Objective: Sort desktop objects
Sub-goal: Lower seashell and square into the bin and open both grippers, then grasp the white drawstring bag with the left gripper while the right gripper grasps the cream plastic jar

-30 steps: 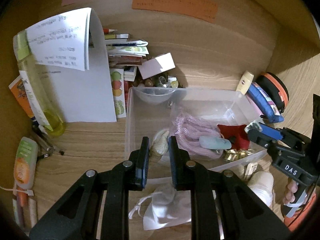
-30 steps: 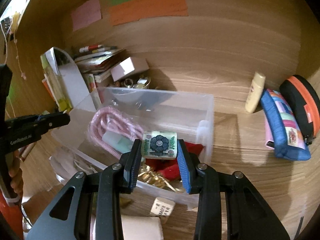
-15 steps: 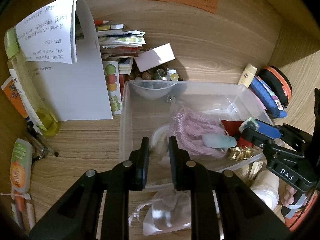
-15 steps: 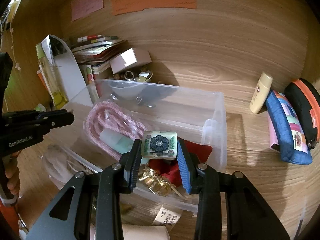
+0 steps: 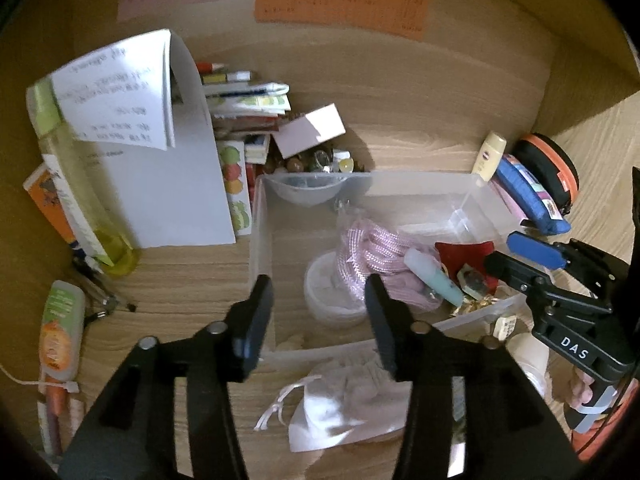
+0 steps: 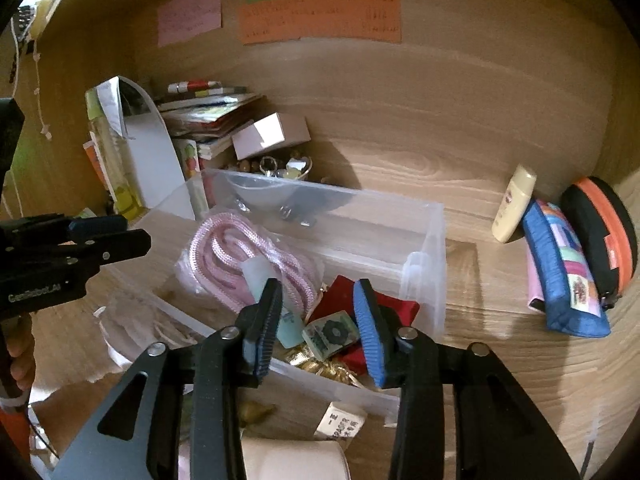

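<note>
Both your grippers are spread, holding nothing: the right gripper [image 6: 318, 322] hovers over the clear bin [image 6: 424, 240], where the green patterned tile [image 6: 330, 334] lies; the left gripper [image 5: 320, 308] hovers over the bin's near wall.

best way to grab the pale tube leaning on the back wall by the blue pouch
Grip the pale tube across its narrow middle, coming from the front-left. It leans upright against the wall with the blue pouch close on its right, so only its left and front sides look open for the gripper fingers.
</note>
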Demonstrator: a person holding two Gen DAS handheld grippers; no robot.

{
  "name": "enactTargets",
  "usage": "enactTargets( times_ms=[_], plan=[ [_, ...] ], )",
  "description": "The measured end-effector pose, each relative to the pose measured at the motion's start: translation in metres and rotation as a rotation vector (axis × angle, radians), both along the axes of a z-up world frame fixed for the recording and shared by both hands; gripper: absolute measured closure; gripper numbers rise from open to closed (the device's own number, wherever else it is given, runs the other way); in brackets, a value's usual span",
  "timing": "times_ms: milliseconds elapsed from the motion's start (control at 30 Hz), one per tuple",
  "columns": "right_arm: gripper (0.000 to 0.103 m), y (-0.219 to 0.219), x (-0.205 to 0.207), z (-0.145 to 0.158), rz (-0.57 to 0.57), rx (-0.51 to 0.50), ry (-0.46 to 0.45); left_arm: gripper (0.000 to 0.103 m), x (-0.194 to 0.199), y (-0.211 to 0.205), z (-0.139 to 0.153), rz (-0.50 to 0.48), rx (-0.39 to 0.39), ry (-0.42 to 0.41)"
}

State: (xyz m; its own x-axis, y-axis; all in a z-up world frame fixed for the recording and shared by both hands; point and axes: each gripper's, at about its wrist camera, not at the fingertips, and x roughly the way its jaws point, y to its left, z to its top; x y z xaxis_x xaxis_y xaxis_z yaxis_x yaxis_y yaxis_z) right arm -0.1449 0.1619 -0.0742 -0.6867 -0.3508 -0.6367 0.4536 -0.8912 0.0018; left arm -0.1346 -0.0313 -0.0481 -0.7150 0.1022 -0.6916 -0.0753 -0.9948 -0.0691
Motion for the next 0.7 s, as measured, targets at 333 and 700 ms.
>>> enactTargets(
  times_ms=[333,700],
  plan=[
    [0.038,0.017,0.034,0.026,-0.013,-0.02,0.073,0.031,0.034,-0.005,0.023,0.035,-0.007,0.071],
    [0.021,0.038,0.072,0.016,-0.021,-0.017,0.042,0.024,0.07,-0.017,0.019,0.057,0.025,0.07]
  ],
)
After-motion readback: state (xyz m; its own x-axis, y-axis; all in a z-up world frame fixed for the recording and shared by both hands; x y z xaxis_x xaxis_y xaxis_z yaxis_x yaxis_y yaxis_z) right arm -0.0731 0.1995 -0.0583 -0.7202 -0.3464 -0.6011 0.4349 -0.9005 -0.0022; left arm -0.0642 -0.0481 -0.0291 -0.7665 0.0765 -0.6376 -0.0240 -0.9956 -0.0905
